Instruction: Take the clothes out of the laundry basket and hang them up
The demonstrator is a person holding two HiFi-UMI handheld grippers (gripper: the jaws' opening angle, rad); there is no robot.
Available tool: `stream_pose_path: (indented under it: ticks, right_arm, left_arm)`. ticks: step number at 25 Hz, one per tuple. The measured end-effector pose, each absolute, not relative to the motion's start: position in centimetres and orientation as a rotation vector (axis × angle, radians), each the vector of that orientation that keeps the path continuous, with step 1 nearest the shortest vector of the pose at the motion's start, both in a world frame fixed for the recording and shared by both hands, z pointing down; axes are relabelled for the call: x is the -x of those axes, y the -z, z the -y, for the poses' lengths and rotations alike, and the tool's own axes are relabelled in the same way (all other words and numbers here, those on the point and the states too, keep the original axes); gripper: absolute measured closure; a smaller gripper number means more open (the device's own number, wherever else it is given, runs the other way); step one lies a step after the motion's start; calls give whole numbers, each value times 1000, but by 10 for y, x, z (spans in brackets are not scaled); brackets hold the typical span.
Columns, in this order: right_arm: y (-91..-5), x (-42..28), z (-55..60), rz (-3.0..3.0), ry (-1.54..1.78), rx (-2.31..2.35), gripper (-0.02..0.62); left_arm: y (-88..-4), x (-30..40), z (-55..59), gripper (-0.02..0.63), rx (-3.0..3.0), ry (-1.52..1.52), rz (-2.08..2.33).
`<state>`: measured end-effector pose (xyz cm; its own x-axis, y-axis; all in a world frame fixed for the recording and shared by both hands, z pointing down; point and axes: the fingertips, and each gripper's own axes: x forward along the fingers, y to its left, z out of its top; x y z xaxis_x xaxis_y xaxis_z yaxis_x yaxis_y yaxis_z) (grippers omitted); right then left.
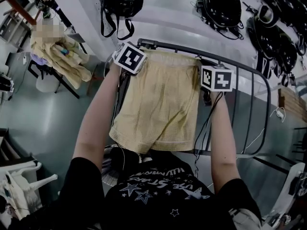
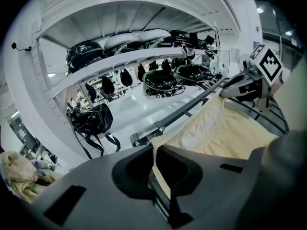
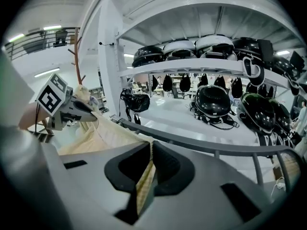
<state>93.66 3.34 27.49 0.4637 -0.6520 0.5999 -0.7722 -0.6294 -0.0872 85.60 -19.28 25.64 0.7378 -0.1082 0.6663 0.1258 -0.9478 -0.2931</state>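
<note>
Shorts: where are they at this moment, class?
Centre of the head view: the shorts hang stretched between the left gripper and right gripper, by the rack rail.

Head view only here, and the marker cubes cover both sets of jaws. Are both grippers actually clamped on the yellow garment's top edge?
Observer: Yes for the left gripper. Its own view shows the jaws together, with the gathered top edge of the yellow garment pinched between them.
Operator: And the right?
Observer: Same. The right gripper is shut on a thin fold of the edge, and the cloth runs down between its jaws.
Operator: Is the edge over the bar?
Observer: In the right gripper view the rail runs just beyond the jaws, and the pinched corner reaches up to it. I can't tell whether the cloth lies over it.
</note>
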Motion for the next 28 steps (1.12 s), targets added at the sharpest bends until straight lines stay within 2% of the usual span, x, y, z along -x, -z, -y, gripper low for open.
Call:
stream_pose_path:
  ticks: [5,14,18,22,25,28]
  right_arm:
    - [-290,-942,-29,1224,-942,-2475,564]
    - [-308,-941,-27,1219,-963,-2394,522]
    - [-311,-938,-30,1212,-966,-2380,481]
    - [-312,-931,-33,1235,-975,-2363,427]
    - [-309,-925,-36,1237,-963,-2365,416]
    - [-302,-919,-38,1239,-944,-2392,416]
  left_arm:
    - [-279,-858,196,575,2607,1143,42]
    - [-294,-861,197,569,2623,1160,75]
    - [-312,-846,193,498,2697,1304,100]
    - [-309,-842,197,408,2740,1304,94]
    - [-308,-837,194,340,2770,1306,120]
    - [-305,-830,192,318,2790,1291,119]
